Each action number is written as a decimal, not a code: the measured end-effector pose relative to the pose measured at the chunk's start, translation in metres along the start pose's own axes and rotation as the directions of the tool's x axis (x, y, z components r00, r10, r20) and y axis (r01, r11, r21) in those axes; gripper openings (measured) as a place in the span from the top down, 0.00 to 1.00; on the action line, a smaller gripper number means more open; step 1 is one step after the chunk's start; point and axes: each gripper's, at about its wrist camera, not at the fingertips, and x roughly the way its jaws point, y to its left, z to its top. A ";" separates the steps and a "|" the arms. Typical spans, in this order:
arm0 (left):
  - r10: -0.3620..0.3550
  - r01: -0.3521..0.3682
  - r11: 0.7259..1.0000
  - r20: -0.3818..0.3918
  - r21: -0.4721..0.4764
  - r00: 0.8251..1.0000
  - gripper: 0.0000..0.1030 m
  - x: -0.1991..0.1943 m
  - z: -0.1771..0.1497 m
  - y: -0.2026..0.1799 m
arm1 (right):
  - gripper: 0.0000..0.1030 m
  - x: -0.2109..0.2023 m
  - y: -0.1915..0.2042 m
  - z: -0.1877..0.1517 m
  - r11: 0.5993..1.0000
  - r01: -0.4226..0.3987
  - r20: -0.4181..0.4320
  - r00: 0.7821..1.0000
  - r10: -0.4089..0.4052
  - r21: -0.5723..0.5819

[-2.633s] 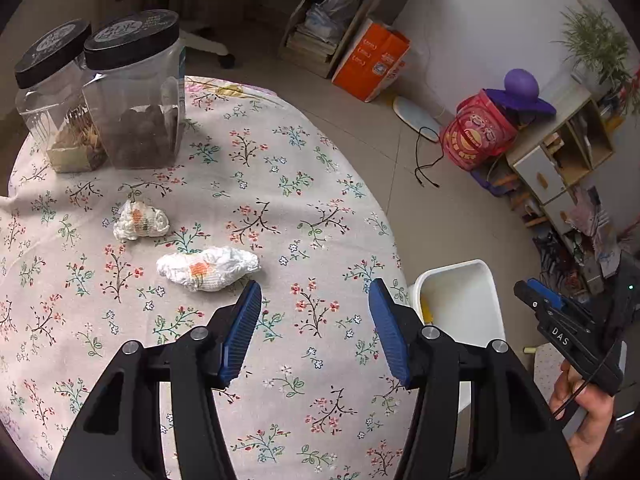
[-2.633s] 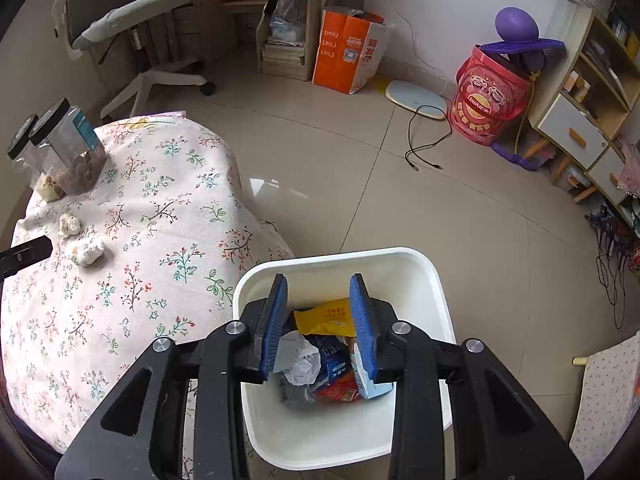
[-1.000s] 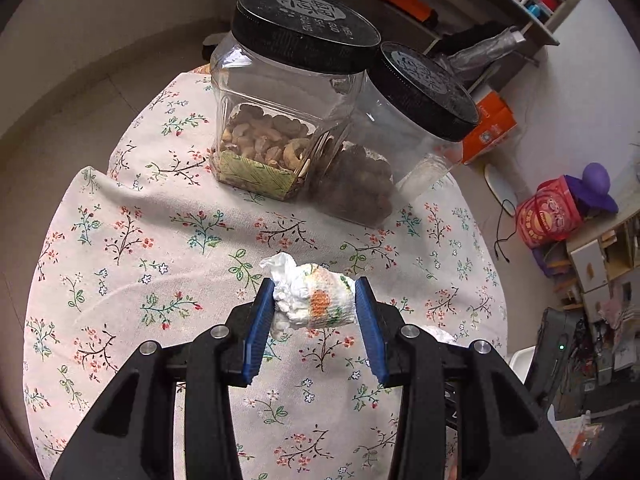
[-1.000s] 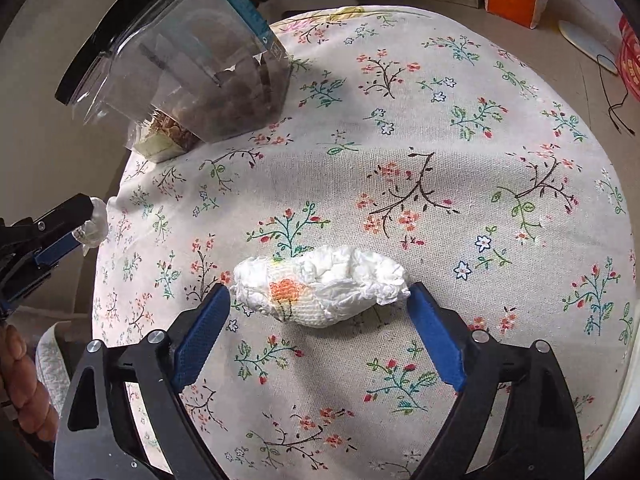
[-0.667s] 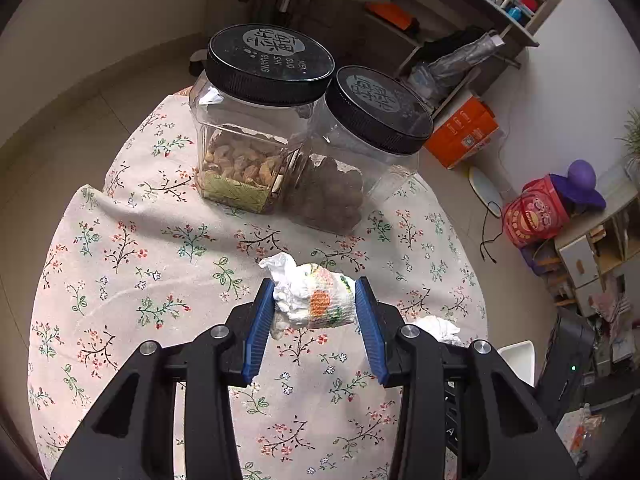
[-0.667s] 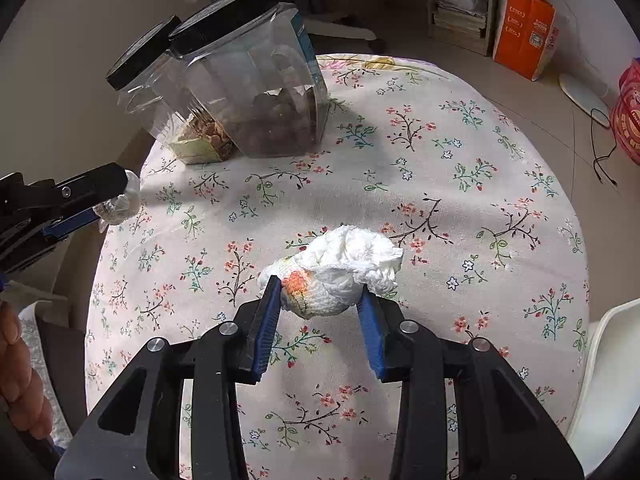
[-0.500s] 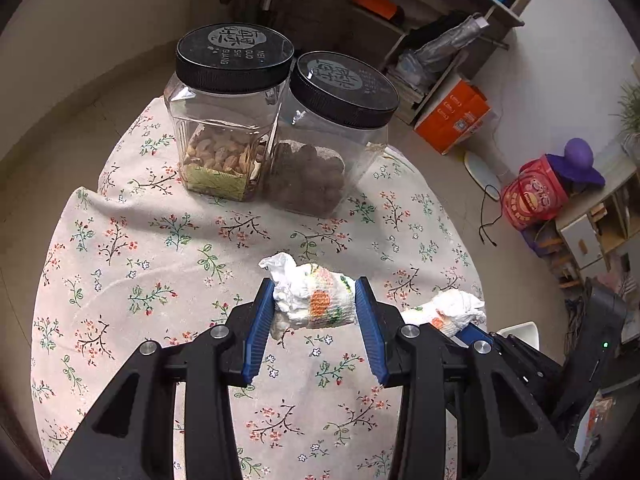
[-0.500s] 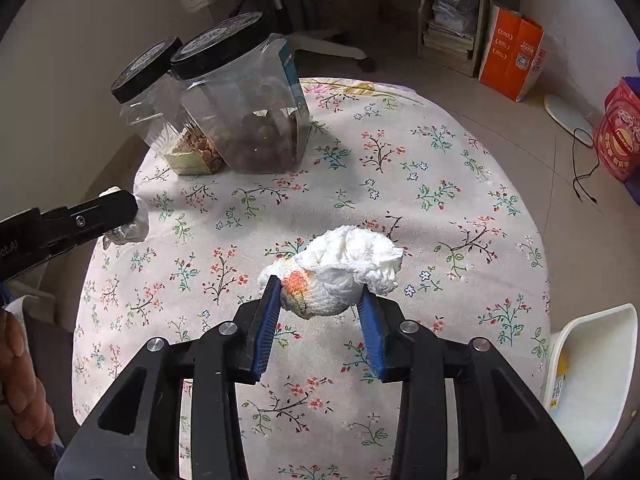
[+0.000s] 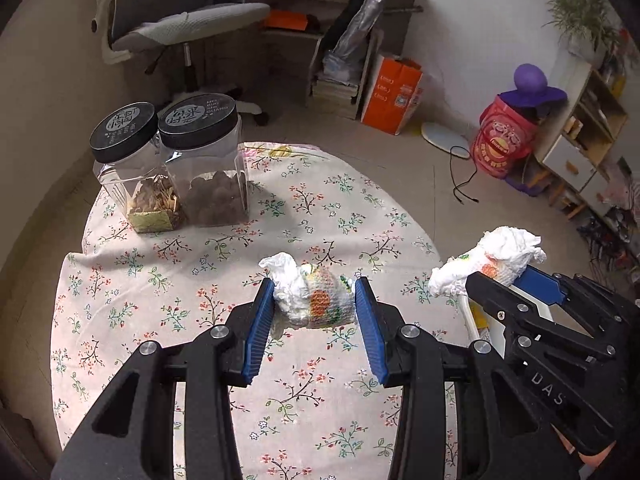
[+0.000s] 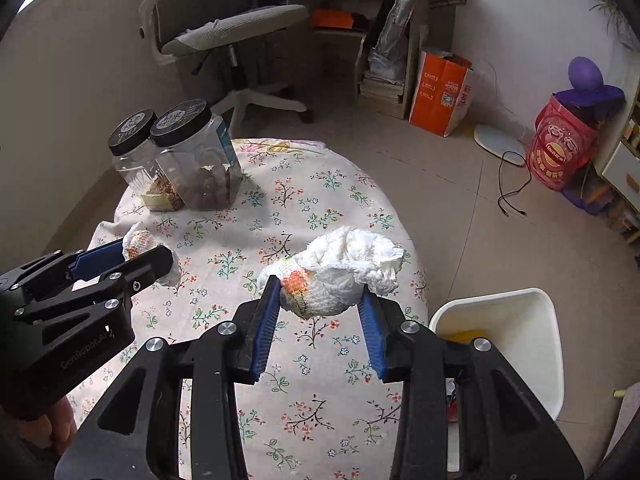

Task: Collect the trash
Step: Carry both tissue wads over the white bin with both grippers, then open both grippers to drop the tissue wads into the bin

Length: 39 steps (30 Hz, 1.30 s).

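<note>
At the table's far left edge two black-lidded jars [image 9: 168, 168] stood side by side on the floral tablecloth [image 9: 168, 280]; the left gripper [image 9: 315, 310] hung above the cloth's middle, its blue pads partly closed and pressing the ends of a small crumpled tissue wad [image 9: 312, 296], long axis running pad to pad. The right gripper [image 10: 322, 308] pinched a larger tissue wad [image 10: 340, 272] above the table's right edge, its loose end pointing up and right; beyond that edge stood the white bin [image 10: 520, 320].
</note>
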 end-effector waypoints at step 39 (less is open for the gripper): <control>-0.312 0.326 0.932 -0.110 0.159 0.944 0.59 0.038 -0.064 -0.233 | 0.63 -0.096 -0.183 -0.120 0.916 0.325 -0.014 0.943 -0.331 0.234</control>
